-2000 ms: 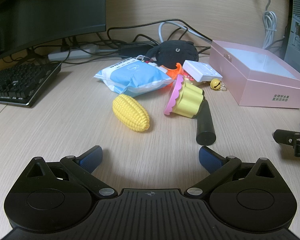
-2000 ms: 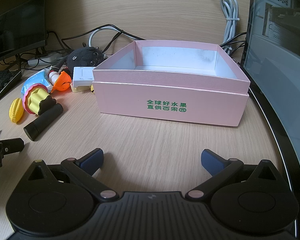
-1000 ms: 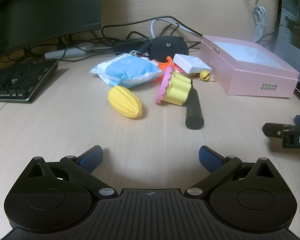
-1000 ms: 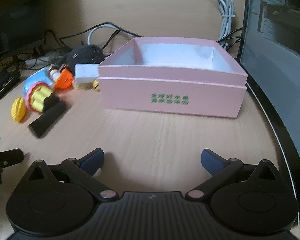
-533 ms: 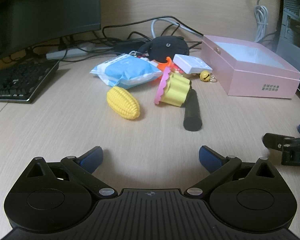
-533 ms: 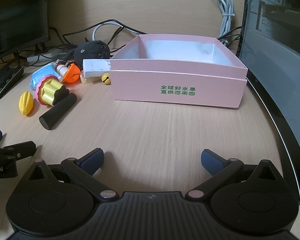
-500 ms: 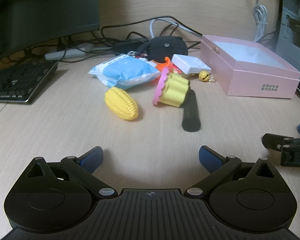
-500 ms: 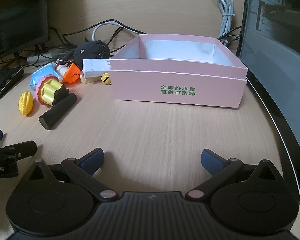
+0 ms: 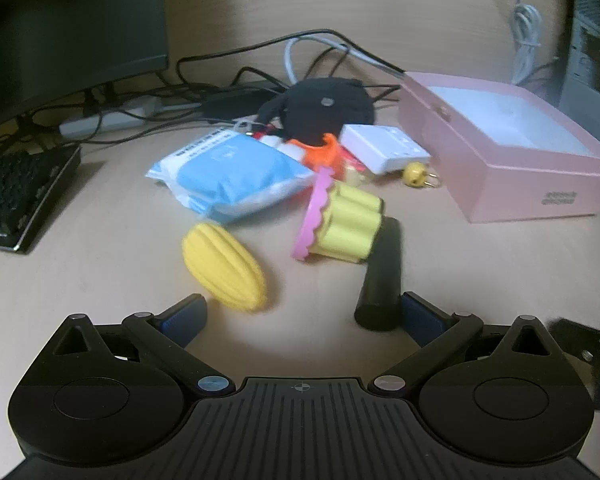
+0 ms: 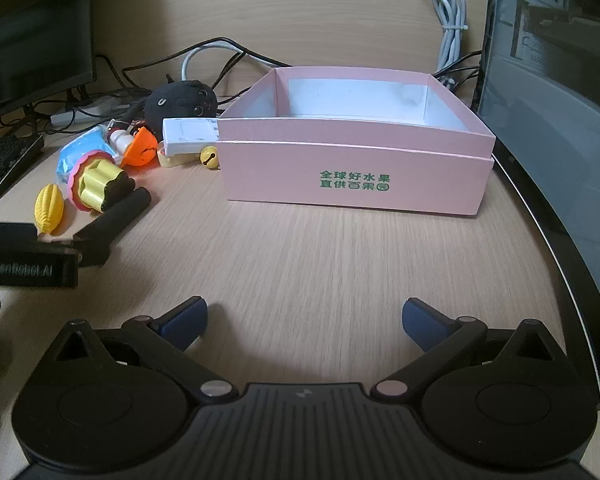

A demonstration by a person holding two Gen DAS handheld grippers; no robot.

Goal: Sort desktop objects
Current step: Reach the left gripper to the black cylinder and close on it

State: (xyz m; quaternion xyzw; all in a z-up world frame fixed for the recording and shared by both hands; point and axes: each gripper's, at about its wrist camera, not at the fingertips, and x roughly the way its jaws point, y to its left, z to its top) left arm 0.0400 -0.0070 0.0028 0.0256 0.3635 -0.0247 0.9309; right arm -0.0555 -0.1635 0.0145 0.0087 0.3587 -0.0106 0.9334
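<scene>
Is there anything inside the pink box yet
No, in the right wrist view the pink box shows only bare white inner walls and floor, though the front wall hides the nearest strip of the floor.

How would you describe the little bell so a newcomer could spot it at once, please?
Start at the pink box and look by its left front corner. The bell lies there on the desk, under a white box's overhang: small, round, yellow, metallic.

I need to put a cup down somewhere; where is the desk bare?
Bare wood lies in front of the pink box, between it and the right gripper. Left of the box it is crowded: toy corn, black cylinder, toy cupcake, tissue pack.
</scene>
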